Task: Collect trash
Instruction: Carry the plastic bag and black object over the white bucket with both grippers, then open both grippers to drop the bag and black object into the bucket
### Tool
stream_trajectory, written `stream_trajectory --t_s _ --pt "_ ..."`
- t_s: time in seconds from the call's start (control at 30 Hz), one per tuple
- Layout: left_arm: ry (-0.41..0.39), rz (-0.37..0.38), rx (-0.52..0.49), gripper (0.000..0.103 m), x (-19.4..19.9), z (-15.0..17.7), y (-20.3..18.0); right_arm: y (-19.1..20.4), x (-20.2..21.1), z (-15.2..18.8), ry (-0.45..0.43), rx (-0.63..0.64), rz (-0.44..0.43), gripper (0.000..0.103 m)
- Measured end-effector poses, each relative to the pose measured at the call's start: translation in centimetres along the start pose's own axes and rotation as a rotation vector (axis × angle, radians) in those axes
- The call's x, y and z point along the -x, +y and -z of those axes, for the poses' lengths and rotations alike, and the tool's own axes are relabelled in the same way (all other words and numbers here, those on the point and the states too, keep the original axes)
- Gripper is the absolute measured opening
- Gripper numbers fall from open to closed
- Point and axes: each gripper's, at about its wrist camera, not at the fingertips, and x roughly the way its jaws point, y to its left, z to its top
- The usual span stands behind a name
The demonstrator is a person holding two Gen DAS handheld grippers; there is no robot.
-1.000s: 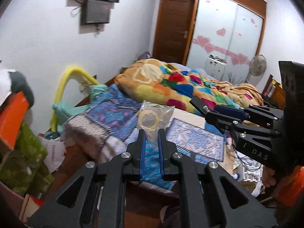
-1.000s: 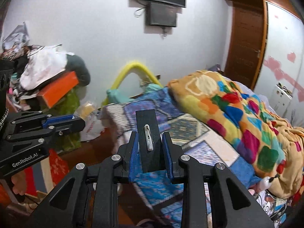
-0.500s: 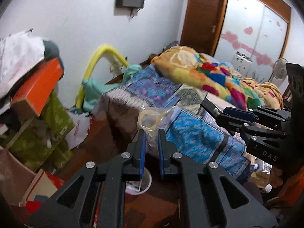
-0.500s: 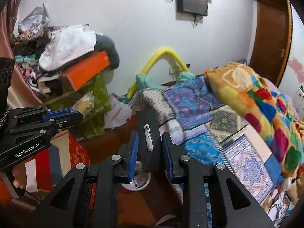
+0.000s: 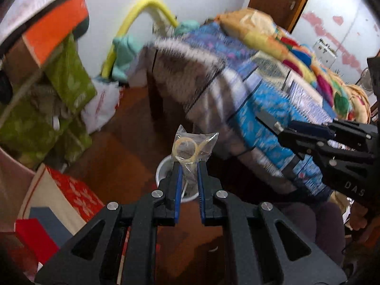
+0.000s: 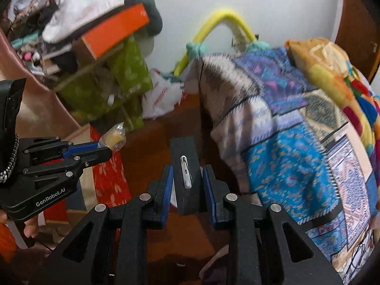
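Observation:
My left gripper (image 5: 188, 166) is shut on the lower edge of a clear plastic bag (image 5: 192, 145) that holds yellowish rings. It hangs over a white round container (image 5: 163, 173) on the brown floor. In the right wrist view the left gripper (image 6: 104, 148) reaches in from the left with the bag (image 6: 114, 137) at its tips. My right gripper (image 6: 187, 169) is shut on a flat black card (image 6: 184, 147) with a small white clip on it. From the left wrist view the right gripper (image 5: 280, 130) is at the right, in front of the bed.
A bed with patterned blankets (image 5: 273, 99) fills the right. At the left stand stacked boxes, an orange box (image 6: 114, 29), green bags (image 5: 68, 80) and a red patterned box (image 5: 76, 194). A white plastic bag (image 6: 161, 95) and a yellow tube (image 5: 142, 7) sit by the wall.
Both grippers have dropped and tipped down from the bed toward the floor, each still holding its item. The white container has come into view under the left gripper.

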Motion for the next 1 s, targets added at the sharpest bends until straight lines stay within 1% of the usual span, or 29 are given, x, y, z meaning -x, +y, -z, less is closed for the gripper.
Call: stream_trajectory --t_s 0.07,0.2,0.37,0.57,0.67,0.77,0.83,0.9,1.0 --pt "0.059 -0.005 0.011 0.011 -2.0 0.9 0.6 0.0 -2.0 0.0 0.048 -0.009 -0.012 0.023" --pt "0.138 -0.016 0.033 0.011 -5.0 1.9 1.5 0.0 -5.4 -0.2 0.127 -0.029 -0.034 0.023" --pt "0.214 -0.019 0.072 0.011 -8.5 2.6 2.3 0.0 -9.2 -0.6 0.21 -0.048 -0.028 0.023" --pt "0.273 -0.014 0.109 0.011 -11.9 2.1 2.6 -0.6 -12.7 -1.4 0.286 -0.059 -0.013 0.024" --pt "0.283 -0.042 0.108 0.011 -13.2 1.6 2.5 -0.6 -13.7 -1.9 0.308 -0.053 0.007 0.024" --pt "0.291 -0.032 0.136 0.011 -13.7 1.0 2.9 -1.1 -13.6 -2.5 0.298 -0.077 -0.024 0.026" --pt "0.293 -0.025 0.156 0.011 -14.0 0.6 3.1 -1.6 -13.4 -2.8 0.289 -0.101 -0.049 0.04" --pt "0.295 -0.028 0.166 0.011 -14.1 0.2 3.1 -1.8 -12.9 -3.0 0.274 -0.105 -0.063 0.042" --pt "0.292 -0.015 0.18 0.011 -14.3 -0.6 3.0 -1.9 -12.0 -3.0 0.26 -0.079 -0.048 0.042"
